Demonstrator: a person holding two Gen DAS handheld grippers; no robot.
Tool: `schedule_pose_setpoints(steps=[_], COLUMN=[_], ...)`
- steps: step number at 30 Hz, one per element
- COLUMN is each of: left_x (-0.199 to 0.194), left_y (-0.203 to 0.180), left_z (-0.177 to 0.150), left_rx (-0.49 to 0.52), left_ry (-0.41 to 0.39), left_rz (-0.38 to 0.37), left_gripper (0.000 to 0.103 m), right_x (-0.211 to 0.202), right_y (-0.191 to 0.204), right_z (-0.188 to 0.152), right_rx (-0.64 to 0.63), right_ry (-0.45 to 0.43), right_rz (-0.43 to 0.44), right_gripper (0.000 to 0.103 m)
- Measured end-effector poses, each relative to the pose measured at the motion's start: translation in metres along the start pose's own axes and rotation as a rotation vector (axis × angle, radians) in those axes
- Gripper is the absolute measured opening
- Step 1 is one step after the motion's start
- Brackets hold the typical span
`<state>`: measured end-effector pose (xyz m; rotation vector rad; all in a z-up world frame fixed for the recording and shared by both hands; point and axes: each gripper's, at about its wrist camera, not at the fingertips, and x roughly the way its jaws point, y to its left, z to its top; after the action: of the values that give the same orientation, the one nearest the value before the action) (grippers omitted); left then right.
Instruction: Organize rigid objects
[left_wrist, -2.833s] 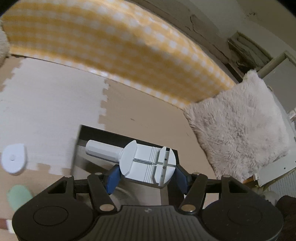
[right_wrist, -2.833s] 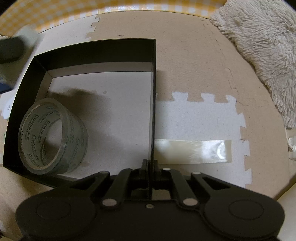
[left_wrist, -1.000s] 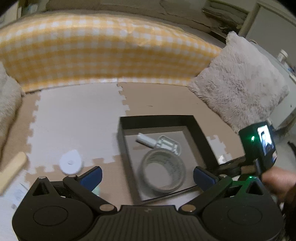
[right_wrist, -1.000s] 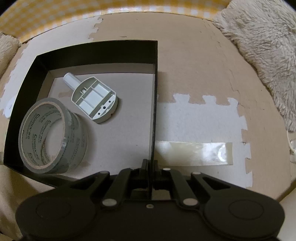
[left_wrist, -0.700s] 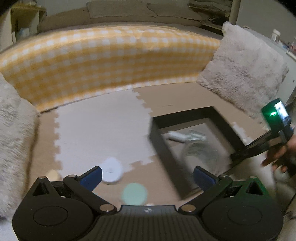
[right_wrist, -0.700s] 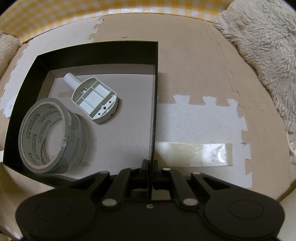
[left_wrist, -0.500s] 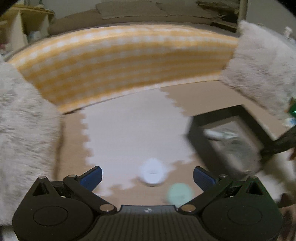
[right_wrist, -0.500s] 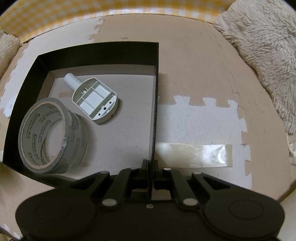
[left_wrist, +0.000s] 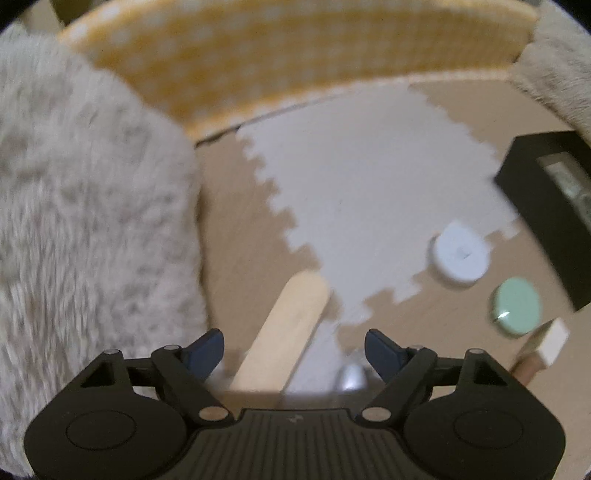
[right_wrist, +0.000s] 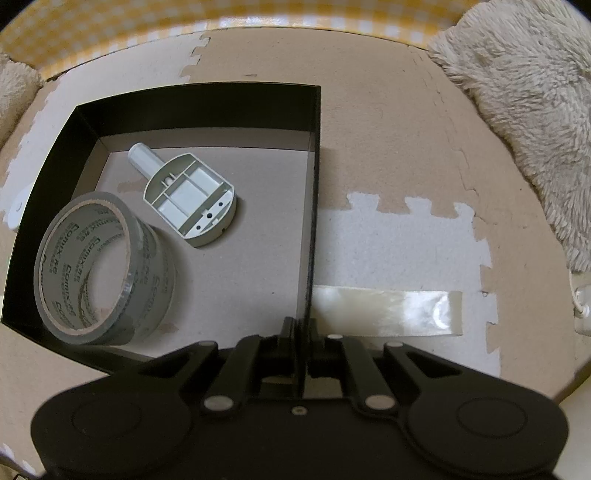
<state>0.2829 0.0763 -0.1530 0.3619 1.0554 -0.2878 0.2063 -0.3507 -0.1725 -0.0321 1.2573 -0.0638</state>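
Observation:
My right gripper (right_wrist: 301, 334) is shut on the right wall of a black box (right_wrist: 314, 184). Inside the box lie a roll of clear tape (right_wrist: 99, 269) at the left and a white plastic tool (right_wrist: 188, 194) upside down near the middle. My left gripper (left_wrist: 293, 349) is open and empty above the foam mat. A flat wooden stick (left_wrist: 284, 332) lies between its fingertips, running away from it. A white round piece (left_wrist: 460, 254) and a pale green disc (left_wrist: 515, 306) lie on the mat to the right. The black box (left_wrist: 546, 206) shows at the right edge.
A furry cushion (left_wrist: 85, 206) fills the left of the left wrist view and a yellow checked cushion (left_wrist: 288, 51) runs along the back. Another furry cushion (right_wrist: 524, 92) lies at the right. A strip of clear tape (right_wrist: 384, 314) is stuck to the mat beside the box. A small wooden item (left_wrist: 543, 347) lies near the green disc.
My left gripper let go of the white tool into the box, then swung left. The wooden stick has come in between its fingers. The right gripper has kept its hold on the box wall.

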Motion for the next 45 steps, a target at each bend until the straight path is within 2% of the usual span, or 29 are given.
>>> schedule_pose_setpoints(steps=[4, 6, 11, 14, 18, 21, 25, 29, 31, 35, 37, 42, 45], left_x=[0.011, 0.015, 0.022, 0.021, 0.015, 0.007, 0.003, 0.018, 0.020, 0.025, 0.026, 0.023, 0.014], left_y=[0.016, 0.021, 0.023, 0.026, 0.014, 0.013, 0.010, -0.002, -0.004, -0.004, 0.000, 0.004, 0.011], left_z=[-0.010, -0.014, -0.017, -0.014, -0.013, -0.011, -0.010, -0.010, -0.007, -0.001, 0.000, 0.000, 0.004], left_rx=[-0.032, -0.036, -0.051, -0.109, -0.060, -0.066, -0.055, 0.034, 0.053, 0.065, 0.049, 0.007, -0.072], left_ry=[0.042, 0.056, 0.080, 0.115, 0.156, 0.159, 0.123, 0.125, 0.078, 0.050, 0.048, 0.051, 0.018], left_rz=[0.036, 0.053, 0.042, -0.012, -0.008, -0.023, -0.034, 0.033, 0.033, 0.037, 0.009, 0.007, 0.002], left_gripper=[0.080, 0.072, 0.067, 0.050, 0.050, 0.050, 0.050, 0.050, 0.050, 0.050, 0.043, 0.041, 0.039], right_x=[0.000, 0.000, 0.000, 0.000, 0.000, 0.000, 0.000, 0.000, 0.000, 0.000, 0.000, 0.000, -0.001], right_y=[0.001, 0.001, 0.004, 0.004, 0.005, 0.005, 0.005, 0.005, 0.005, 0.004, 0.005, 0.005, 0.005], right_z=[0.001, 0.001, 0.000, 0.000, 0.000, 0.000, 0.000, 0.000, 0.000, 0.000, 0.000, 0.000, 0.000], right_rx=[-0.005, -0.009, -0.016, -0.017, -0.017, -0.018, -0.018, -0.018, -0.018, -0.018, -0.018, -0.021, -0.022], right_ry=[0.001, 0.001, 0.000, -0.001, -0.001, -0.001, -0.001, -0.001, -0.001, -0.001, -0.001, -0.002, -0.002], right_rz=[-0.004, -0.006, -0.012, -0.013, -0.013, -0.013, -0.013, -0.015, -0.015, -0.014, -0.015, -0.016, -0.017], right_gripper=[0.007, 0.008, 0.008, 0.008, 0.008, 0.008, 0.008, 0.008, 0.008, 0.008, 0.008, 0.008, 0.008])
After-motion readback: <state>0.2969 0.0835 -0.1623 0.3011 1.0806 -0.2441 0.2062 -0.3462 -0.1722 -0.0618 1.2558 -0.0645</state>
